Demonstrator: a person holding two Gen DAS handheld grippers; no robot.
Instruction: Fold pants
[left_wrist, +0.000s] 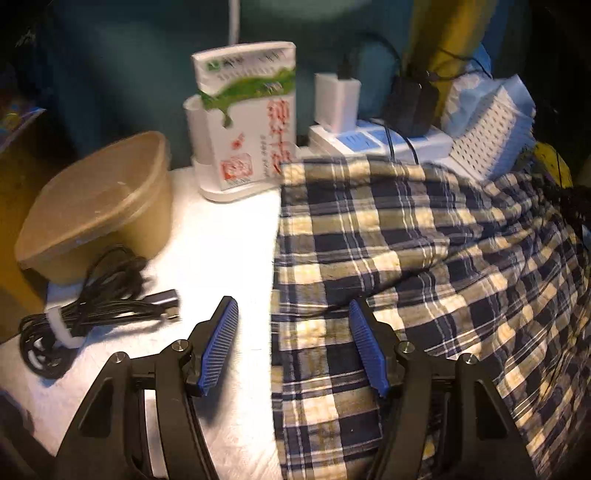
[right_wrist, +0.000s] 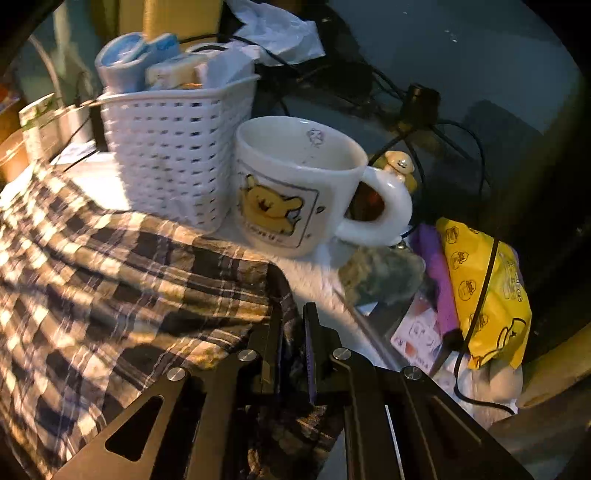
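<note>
The plaid pants (left_wrist: 406, 251) in navy, cream and white lie rumpled on a white table (left_wrist: 221, 236). My left gripper (left_wrist: 291, 317) is open, with blue ribbed pads, straddling the pants' left edge low over the table; its right finger is over the cloth. In the right wrist view the pants (right_wrist: 110, 288) spread across the left. My right gripper (right_wrist: 291, 328) is shut on the pants' edge, with cloth bunched between the jaws.
A brown paper bowl (left_wrist: 99, 206), a bundled black cable (left_wrist: 92, 314), a tissue box (left_wrist: 247, 122), chargers on a power strip (left_wrist: 369, 136) and a white basket (right_wrist: 177, 147) crowd the back. A Pooh mug (right_wrist: 295, 184) and a yellow packet (right_wrist: 487, 288) stand near my right gripper.
</note>
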